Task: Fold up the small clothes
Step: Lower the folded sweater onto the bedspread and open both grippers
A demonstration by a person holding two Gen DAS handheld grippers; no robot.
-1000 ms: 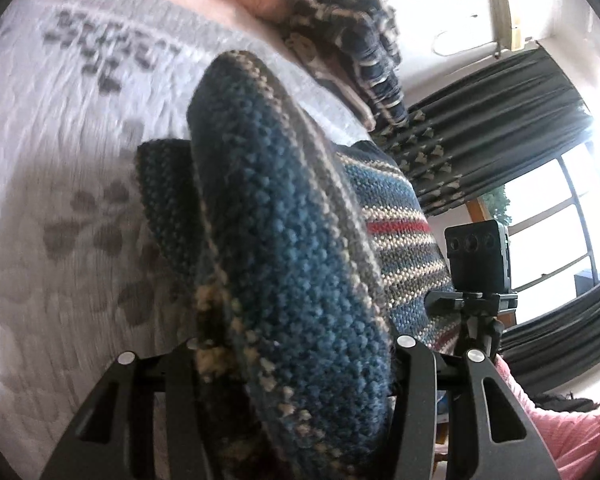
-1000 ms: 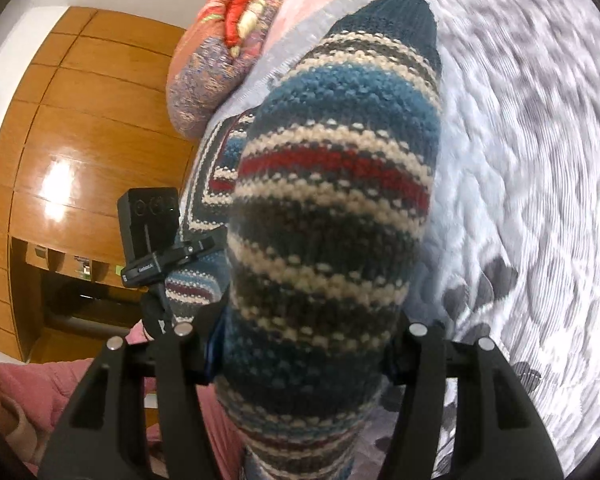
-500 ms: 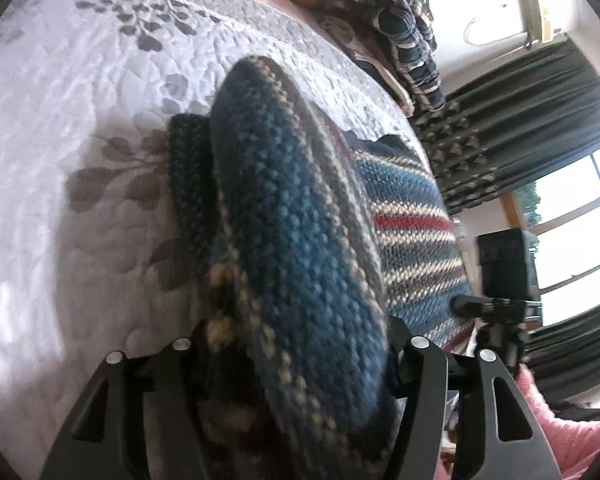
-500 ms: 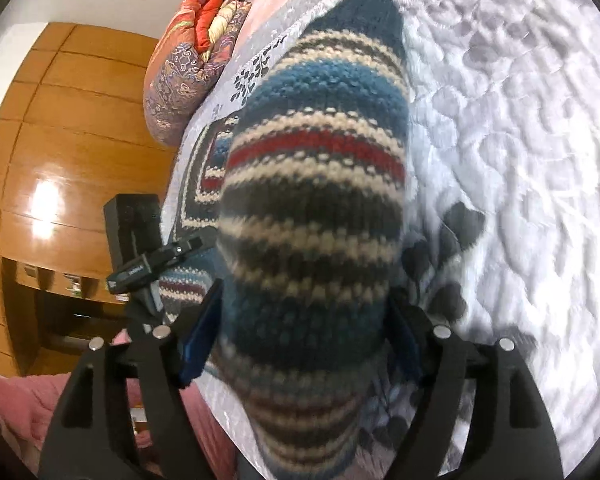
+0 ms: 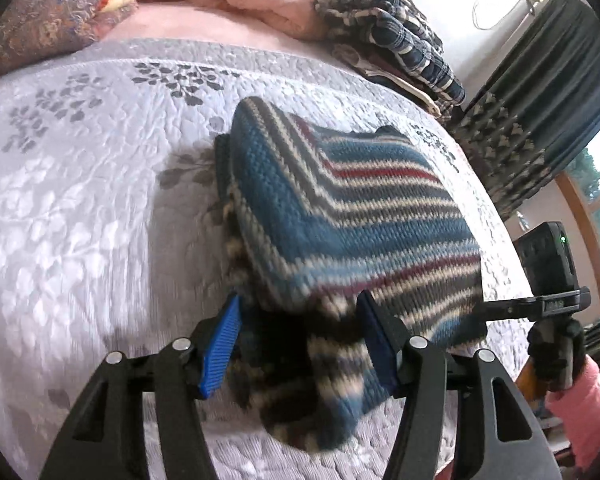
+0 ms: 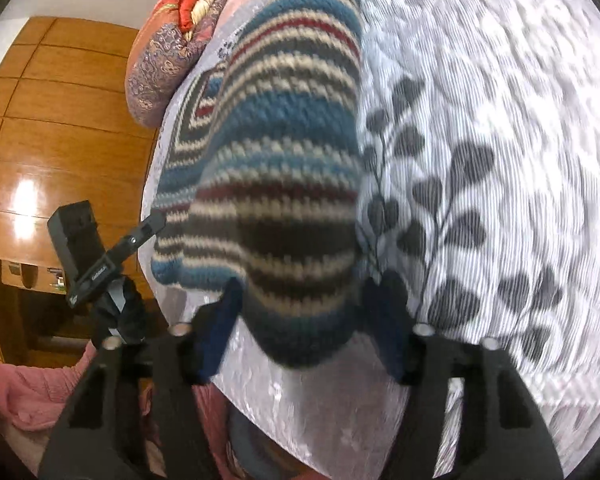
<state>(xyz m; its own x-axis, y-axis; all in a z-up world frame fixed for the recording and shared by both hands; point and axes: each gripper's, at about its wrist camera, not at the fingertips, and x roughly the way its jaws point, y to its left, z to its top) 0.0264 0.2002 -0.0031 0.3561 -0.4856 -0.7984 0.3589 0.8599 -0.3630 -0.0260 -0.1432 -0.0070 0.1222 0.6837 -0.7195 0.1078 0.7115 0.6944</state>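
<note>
Sweater (image 5: 352, 216) folded on quilt (image 5: 80, 208); left claw (image 5: 300, 328), right claw (image 6: 304, 316) both released (fabric betw. fingers).

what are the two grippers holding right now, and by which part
Probably nothing: both the left gripper and right gripper stand open around the near edge of the folded striped sweater, which lies on the bedspread.
</note>
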